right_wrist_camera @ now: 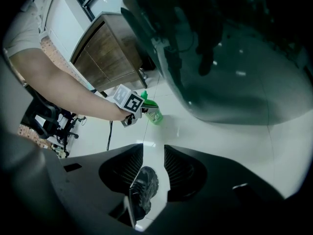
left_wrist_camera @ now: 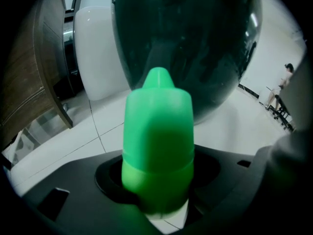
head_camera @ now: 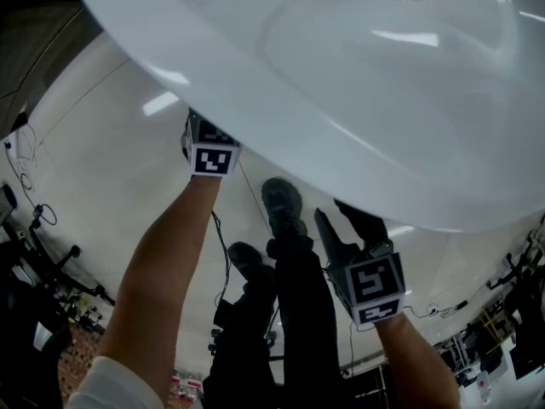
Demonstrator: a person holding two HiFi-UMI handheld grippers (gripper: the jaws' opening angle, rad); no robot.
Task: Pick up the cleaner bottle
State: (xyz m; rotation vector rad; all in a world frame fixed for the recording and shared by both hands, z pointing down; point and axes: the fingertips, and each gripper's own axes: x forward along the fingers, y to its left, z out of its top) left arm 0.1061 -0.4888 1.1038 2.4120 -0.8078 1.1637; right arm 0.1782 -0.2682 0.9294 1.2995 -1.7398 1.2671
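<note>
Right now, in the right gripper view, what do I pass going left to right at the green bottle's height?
Person's forearm → left gripper → cleaner bottle → dark underside of the basin.

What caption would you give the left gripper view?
Left tongs grip a green bottle below the sink bowl.

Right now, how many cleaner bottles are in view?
1: the green cleaner bottle, gripped in the left gripper below the white basin. The basin may hide others.
</note>
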